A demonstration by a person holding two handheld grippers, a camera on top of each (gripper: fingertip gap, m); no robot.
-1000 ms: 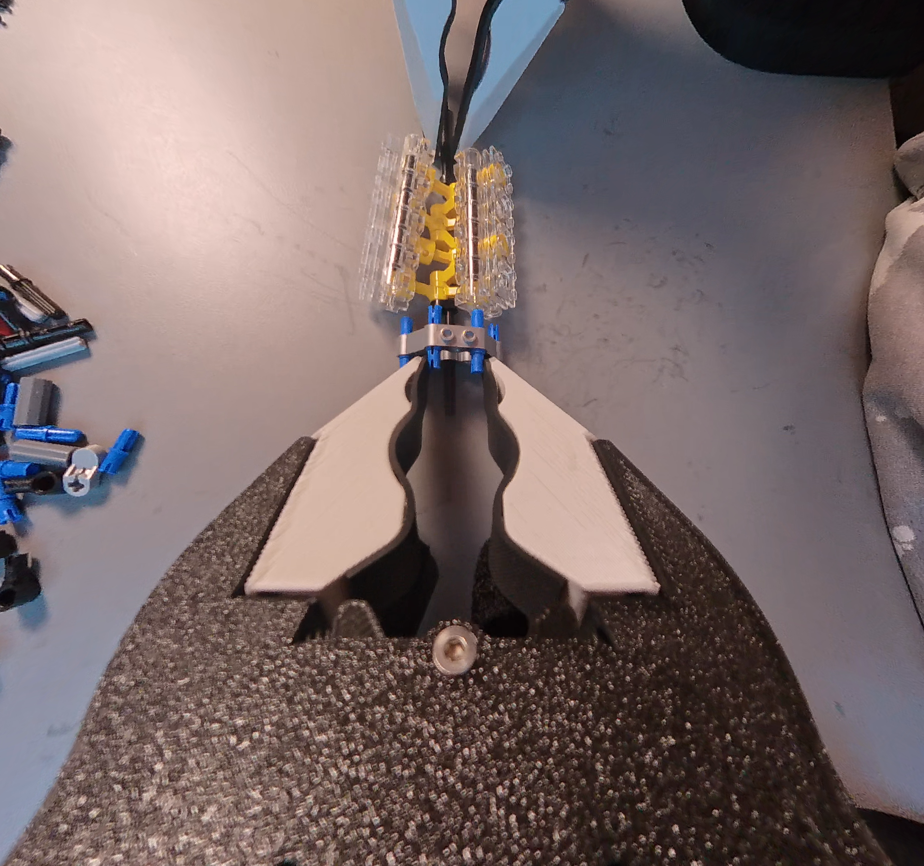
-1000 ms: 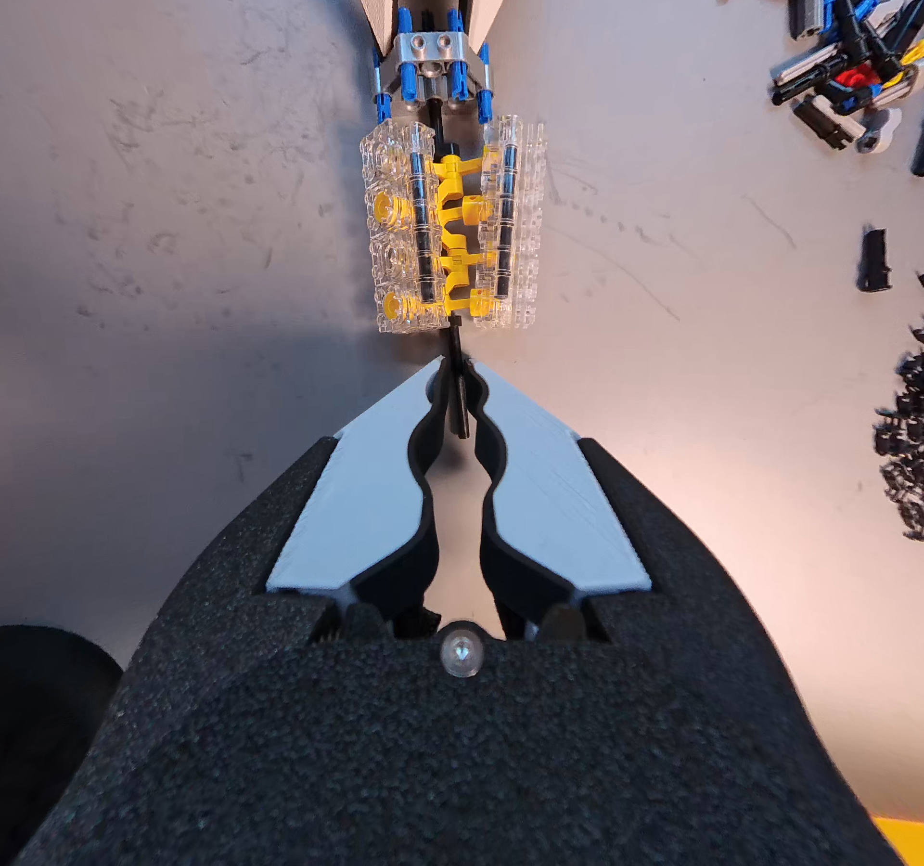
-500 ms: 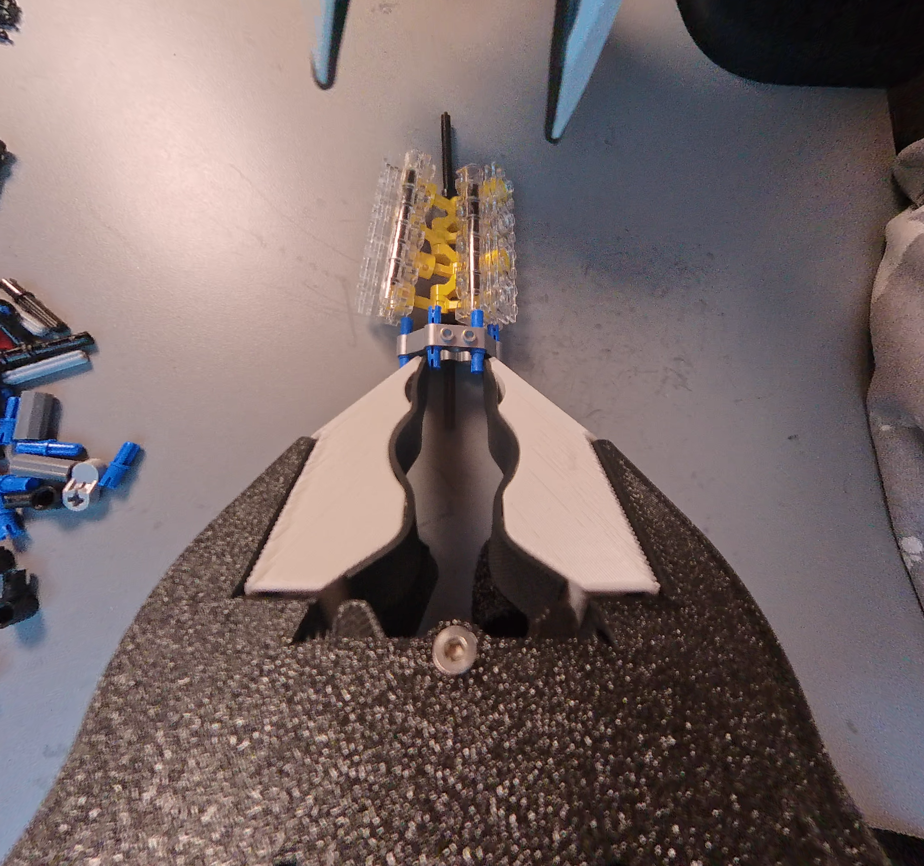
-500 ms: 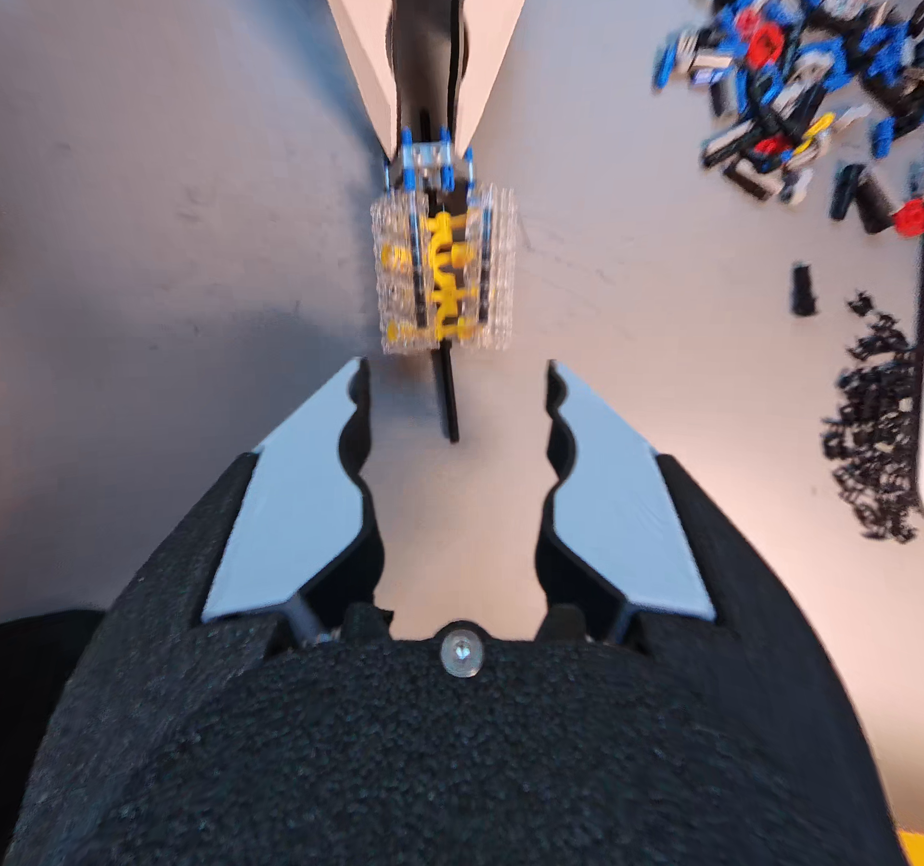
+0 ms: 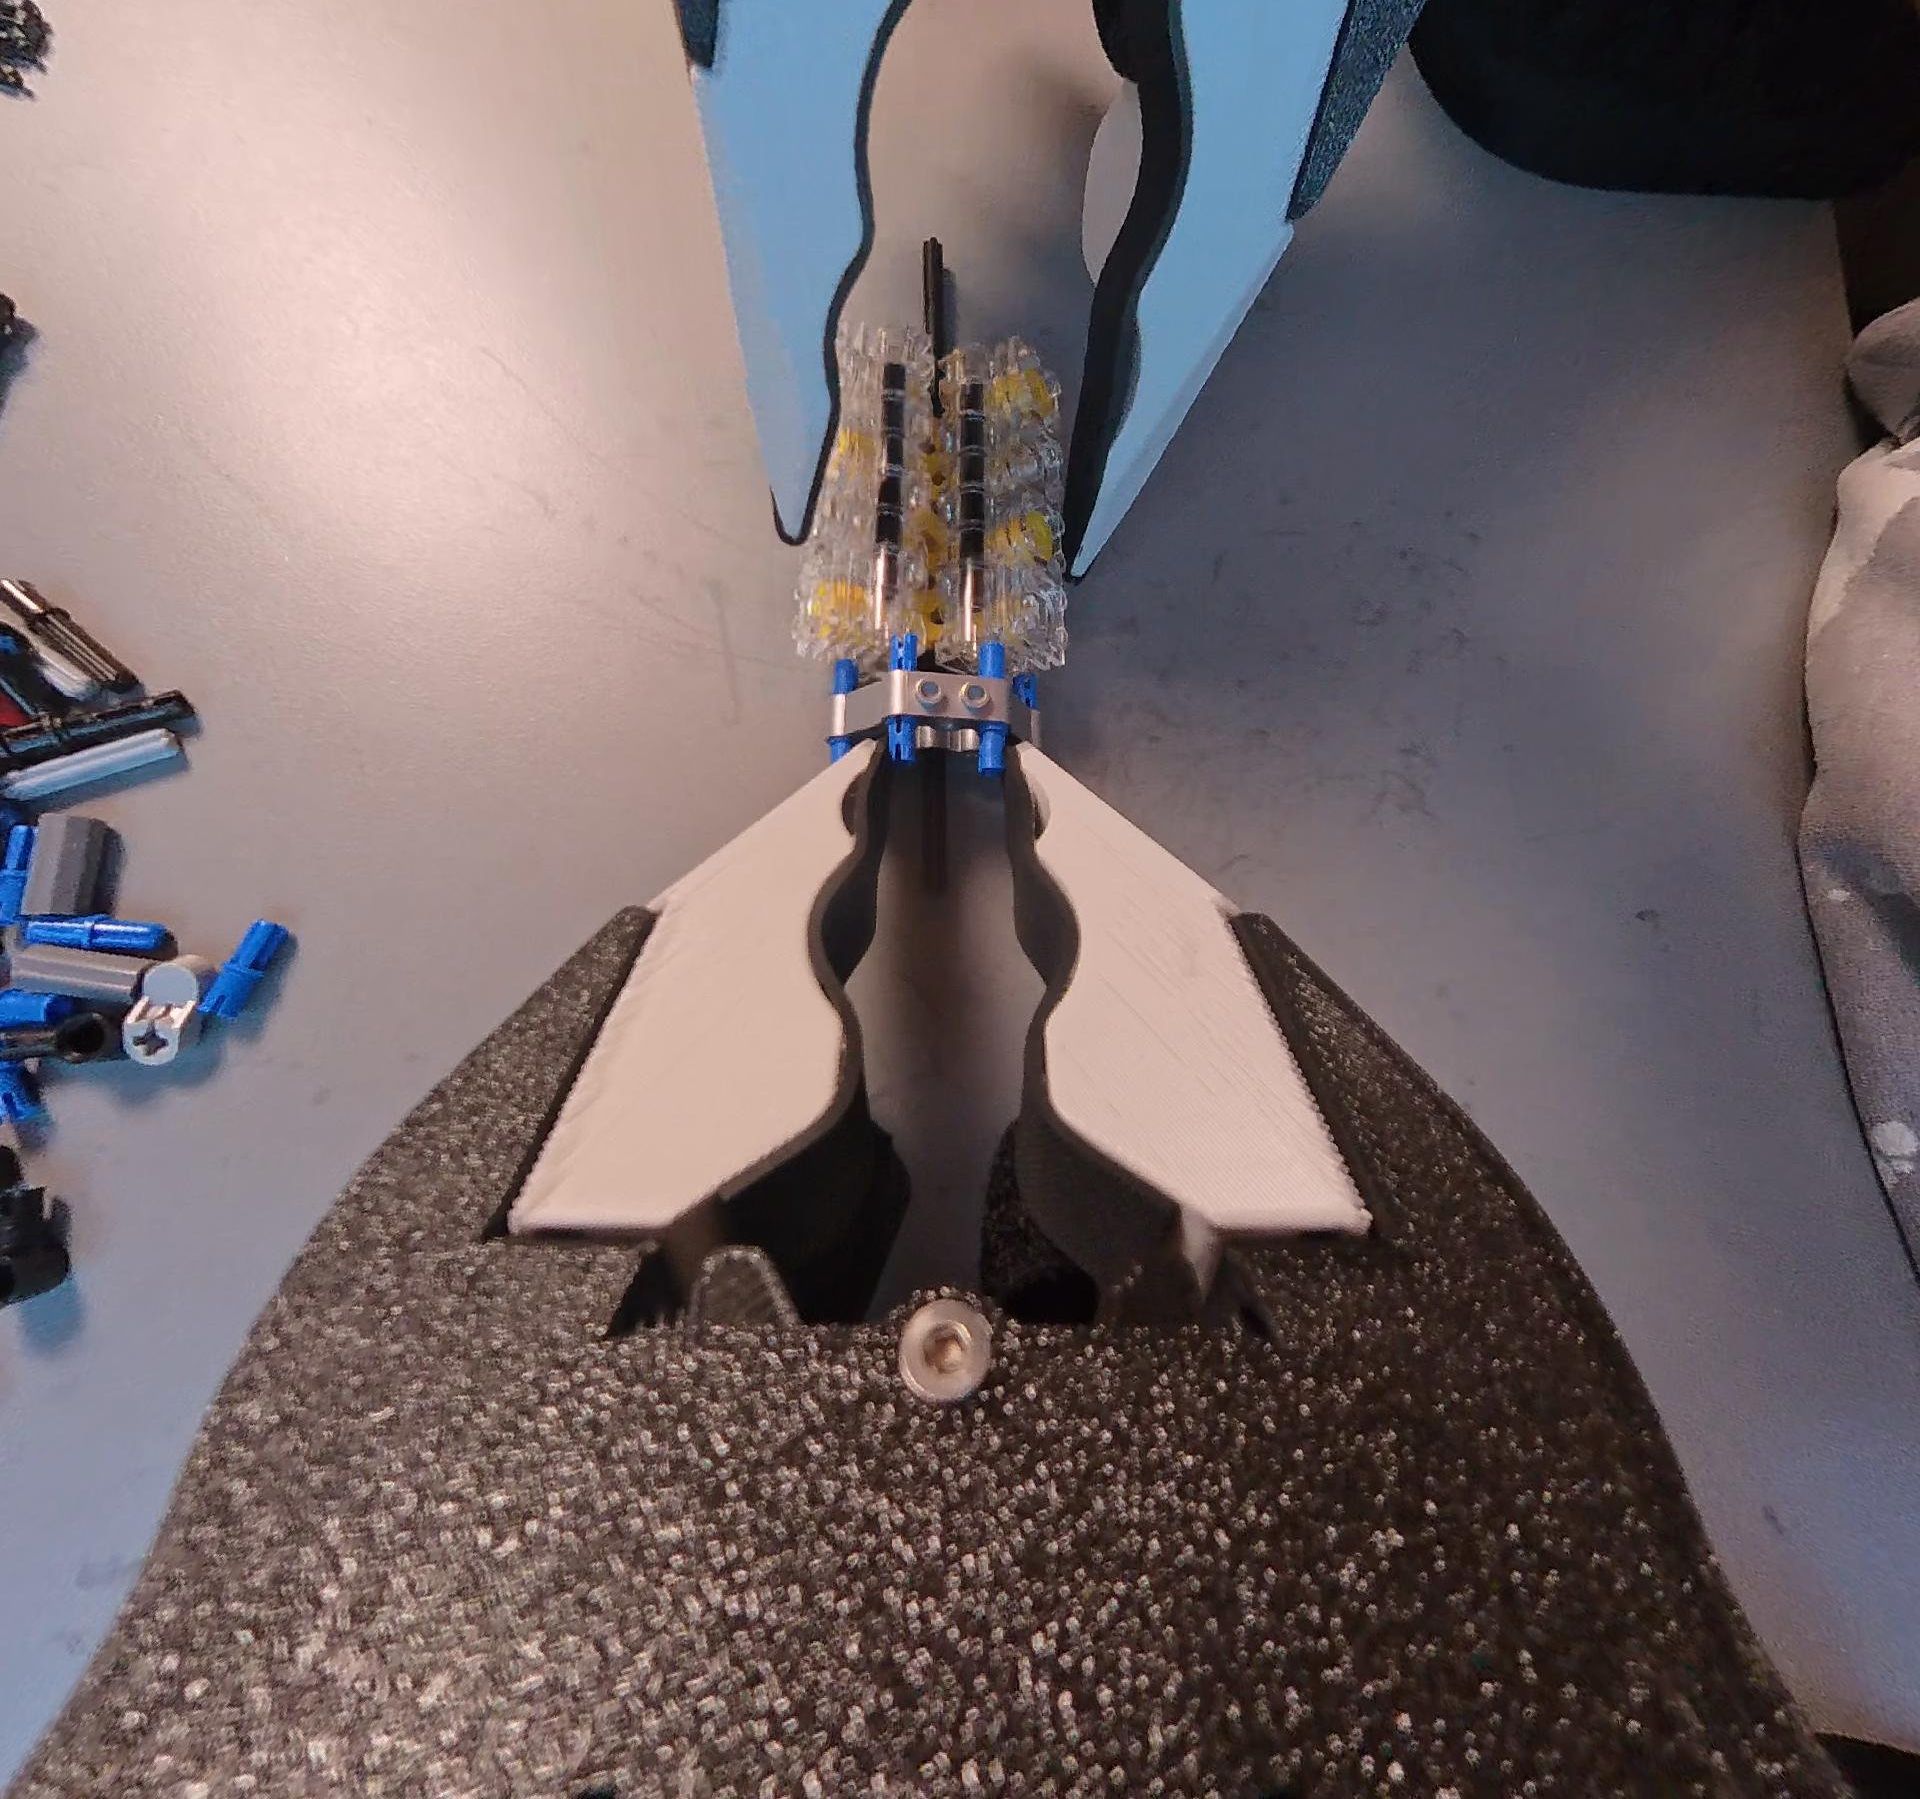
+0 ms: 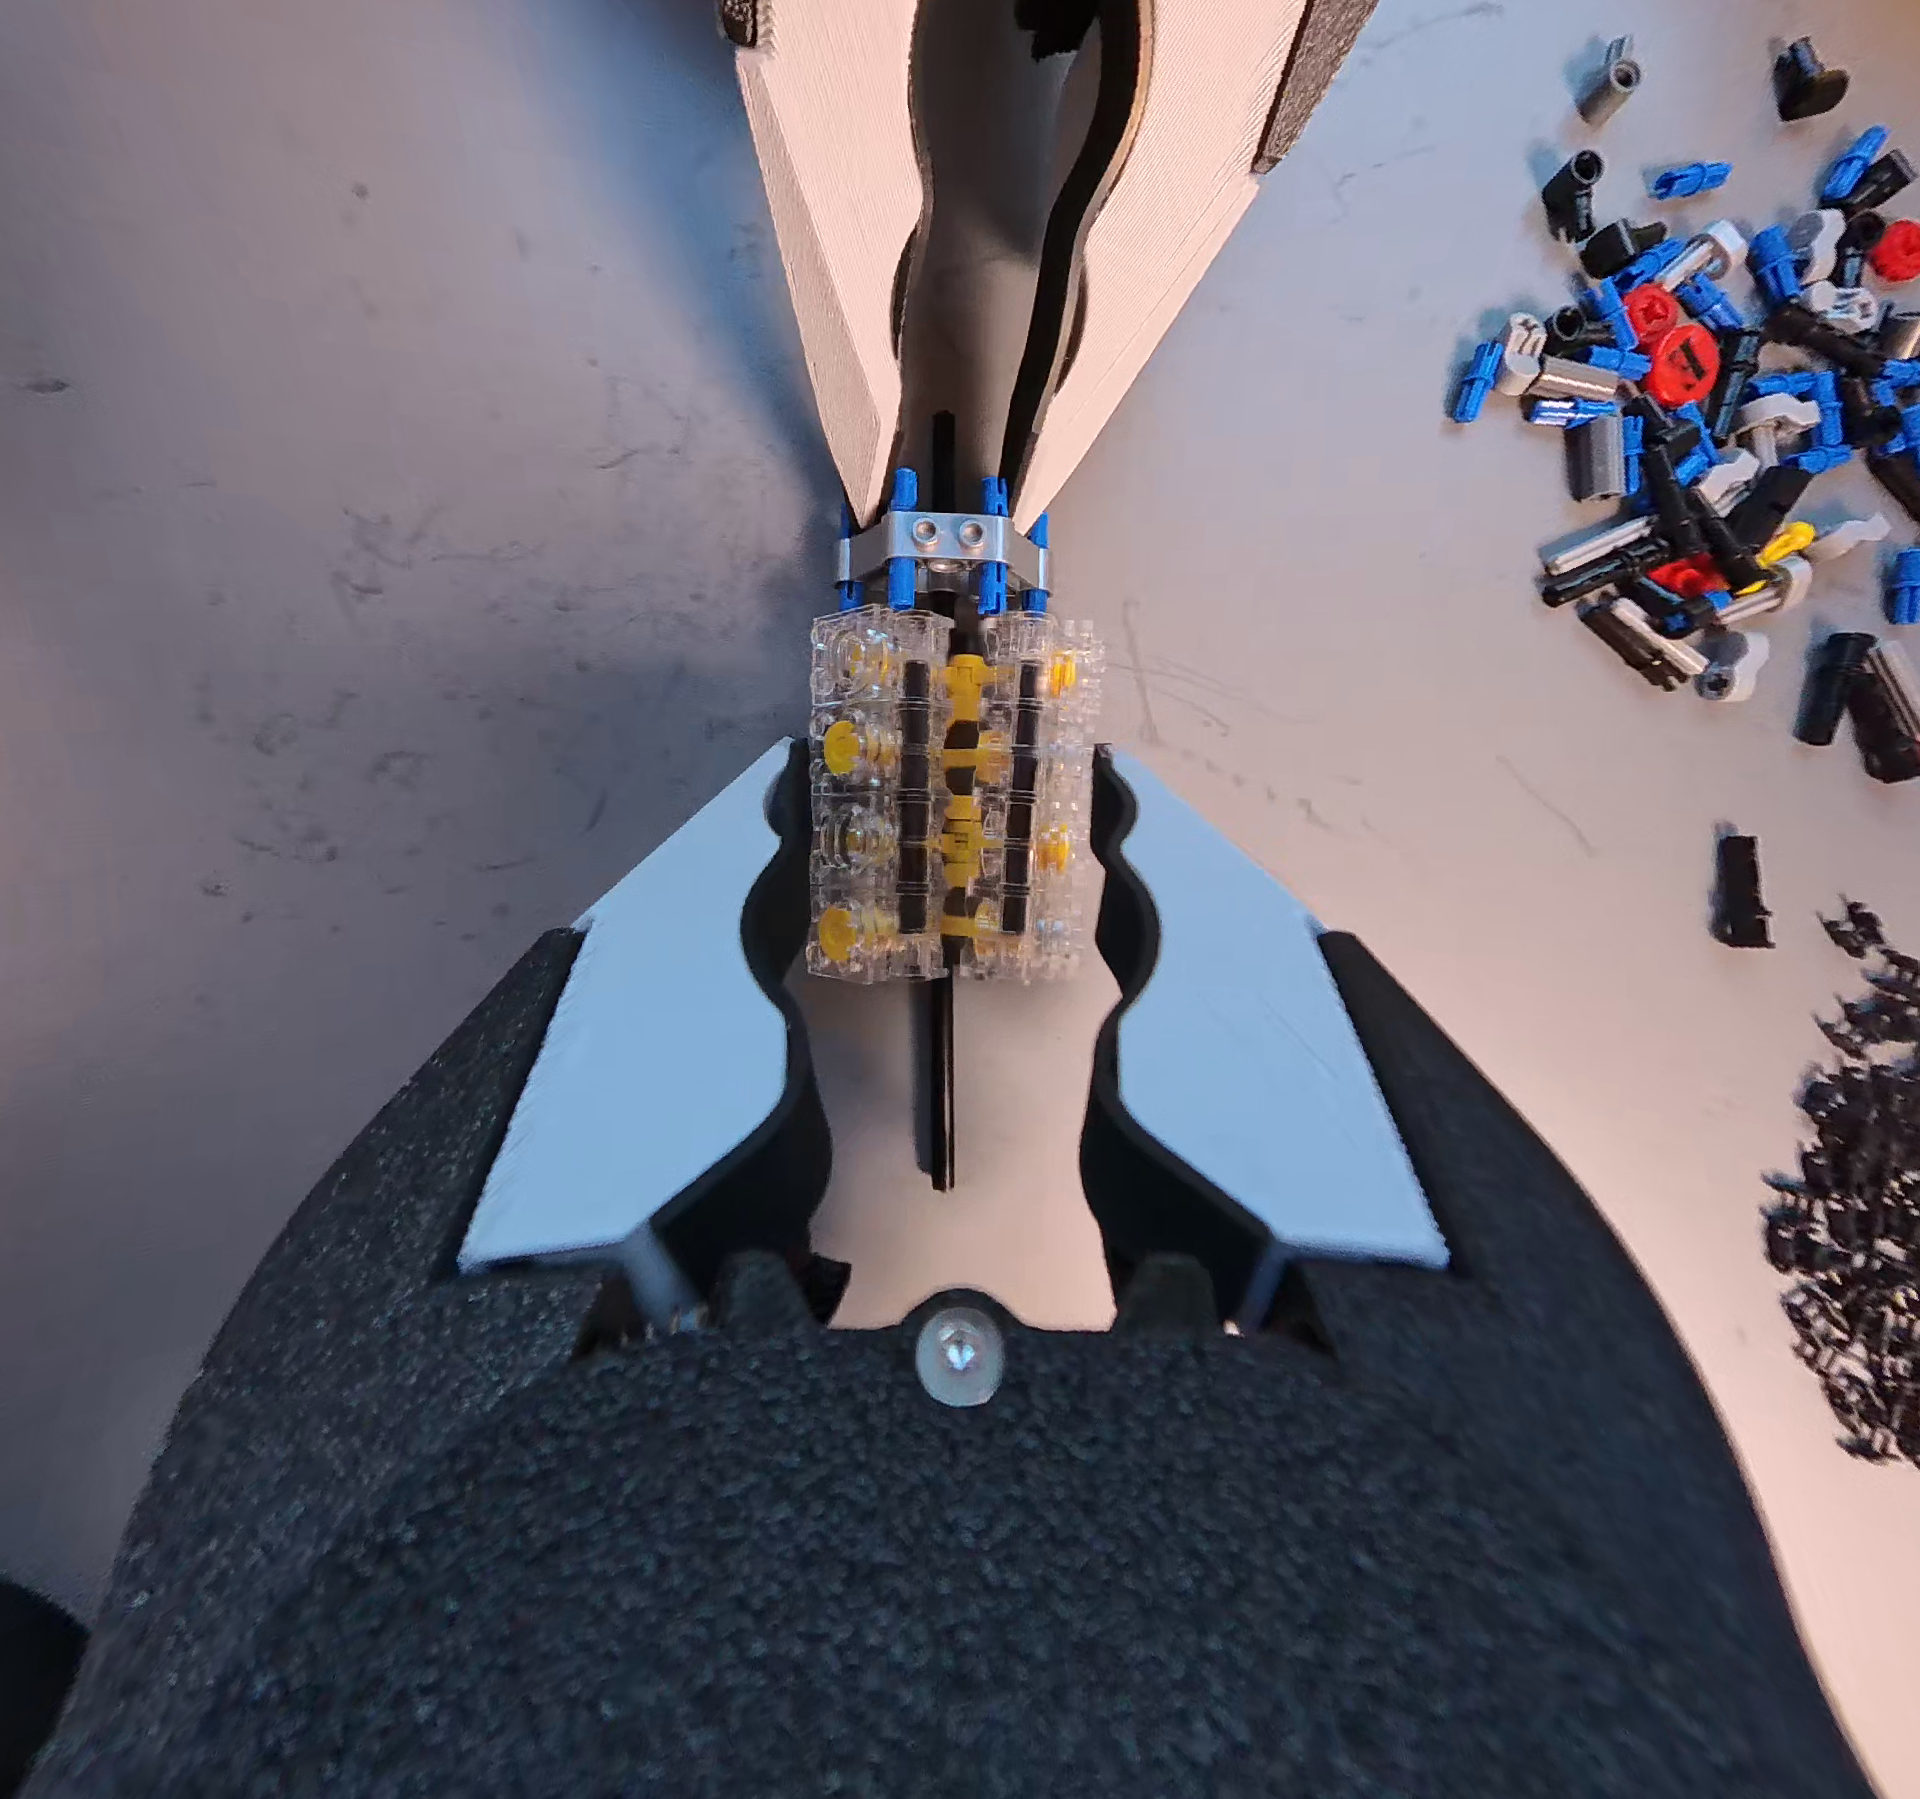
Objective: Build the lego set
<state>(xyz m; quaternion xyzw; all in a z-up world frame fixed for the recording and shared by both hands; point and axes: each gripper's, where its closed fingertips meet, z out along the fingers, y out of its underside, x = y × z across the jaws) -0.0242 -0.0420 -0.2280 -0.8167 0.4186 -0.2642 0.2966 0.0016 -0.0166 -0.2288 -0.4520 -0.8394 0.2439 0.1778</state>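
Loose parts, left view: a scatter of blue, grey and black building pieces (image 5: 94, 939) is lying on the grey table (image 5: 416, 399) at the far left edge, well apart from the grippers.
Left gripper: the left gripper (image 5: 940, 762) is pinching the grey-and-blue end piece (image 5: 940, 700) of the assembly, its fingertips pressed in on either side of that piece.
Assembly: a clear engine-like block (image 5: 930, 492) with yellow inserts and black rods is sitting between the two grippers, in line with both; a thin black axle (image 6: 940, 1074) is sticking out of its far end, toward the right gripper's body.
Right gripper: the right gripper (image 6: 945, 773) is standing spread, its fingers (image 6: 665, 970) flanking the block on both sides; whether the pads are touching the clear sides, I cannot tell.
Cloth: a grey fabric (image 5: 1870, 814) is lying at the right edge of the left wrist view.
Loose parts, right view: a pile of blue, black, grey and red pieces (image 6: 1714, 399) is lying to the right, with a heap of small black parts (image 6: 1860, 1178) below it.
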